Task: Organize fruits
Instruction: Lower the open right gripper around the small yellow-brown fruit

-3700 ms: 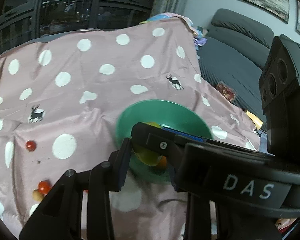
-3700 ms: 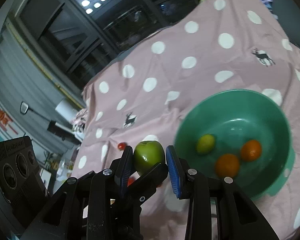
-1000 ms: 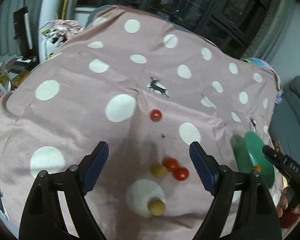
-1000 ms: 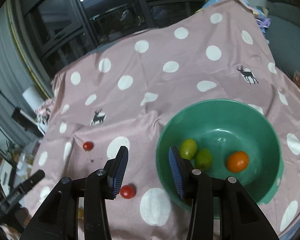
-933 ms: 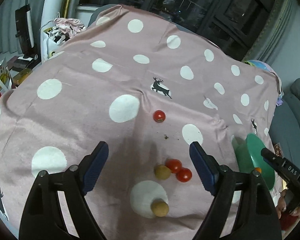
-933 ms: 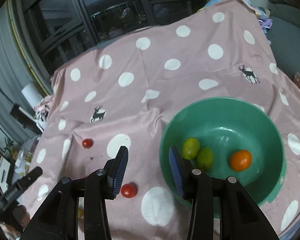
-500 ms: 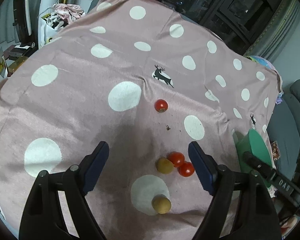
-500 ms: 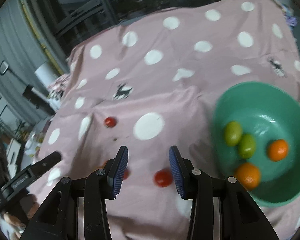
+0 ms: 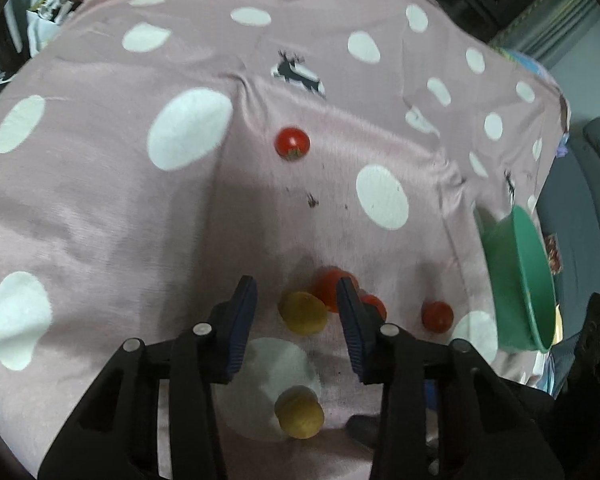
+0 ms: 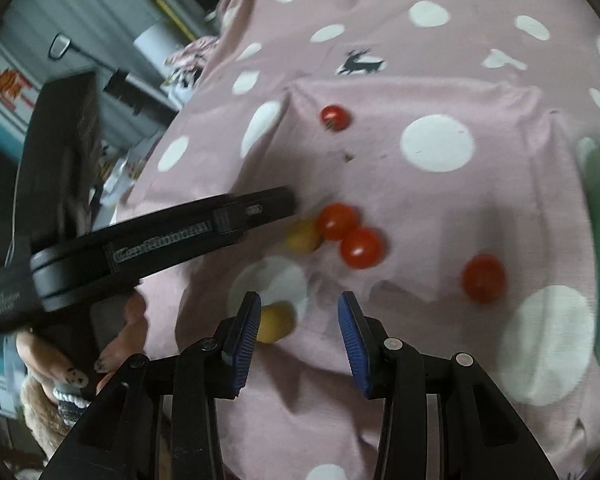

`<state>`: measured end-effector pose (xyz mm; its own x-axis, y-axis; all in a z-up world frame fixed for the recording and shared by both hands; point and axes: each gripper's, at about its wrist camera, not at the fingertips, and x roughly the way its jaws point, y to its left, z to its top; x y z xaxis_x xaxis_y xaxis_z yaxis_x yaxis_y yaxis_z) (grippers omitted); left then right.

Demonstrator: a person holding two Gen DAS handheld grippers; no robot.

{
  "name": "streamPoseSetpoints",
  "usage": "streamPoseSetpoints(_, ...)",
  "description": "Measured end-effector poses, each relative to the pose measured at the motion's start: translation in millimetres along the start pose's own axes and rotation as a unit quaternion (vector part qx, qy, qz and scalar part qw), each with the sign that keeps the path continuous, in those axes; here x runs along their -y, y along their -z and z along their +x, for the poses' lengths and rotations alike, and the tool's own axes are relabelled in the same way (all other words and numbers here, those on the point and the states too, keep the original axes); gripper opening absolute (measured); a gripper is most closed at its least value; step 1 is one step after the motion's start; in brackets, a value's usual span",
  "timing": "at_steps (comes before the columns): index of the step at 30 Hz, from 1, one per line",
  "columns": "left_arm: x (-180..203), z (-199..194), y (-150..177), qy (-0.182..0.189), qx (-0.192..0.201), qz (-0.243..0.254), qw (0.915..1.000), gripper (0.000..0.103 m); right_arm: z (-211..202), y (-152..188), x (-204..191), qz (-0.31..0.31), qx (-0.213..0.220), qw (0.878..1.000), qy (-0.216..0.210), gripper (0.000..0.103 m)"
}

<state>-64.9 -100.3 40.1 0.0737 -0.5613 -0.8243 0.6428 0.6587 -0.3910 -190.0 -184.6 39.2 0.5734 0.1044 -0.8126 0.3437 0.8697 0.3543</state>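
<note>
Clearly the left gripper (image 9: 296, 312), its jaws just narrowed but not yet pressing the yellow fruit (image 9: 303, 313) lying between them on the cloth (image 9: 100, 200), could nudge the touching red tomato (image 9: 332, 286) or squirt the fruit away.

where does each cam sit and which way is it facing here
Left wrist: sits on the left gripper, angled down at the spotted cloth; its own jaws, just closing, flank a yellow fruit without visibly pressing it; green bowl at right.
Right wrist: sits on the right gripper, angled down at the same cloth; its jaws are apart and hold nothing; the person's hand shows with the left gripper.
Shared: the yellow fruit, the lone red tomato, the bowl.
</note>
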Motion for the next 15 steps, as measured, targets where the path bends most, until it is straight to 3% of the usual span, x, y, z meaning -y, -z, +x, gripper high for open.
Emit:
streamPoseSetpoints(5,0.4,13.3,-1.0,0.011,-0.026,0.001,0.9996,0.041,11.6,2.7,-5.8,-0.012,-0.015,1.0,-0.012,0.043)
streamPoseSetpoints(15,5.3,18.1,-2.8,-0.023,-0.022,0.013,0.9994,0.038,29.7,0.9,-5.0,-0.01,-0.032,0.999,-0.007,0.042)
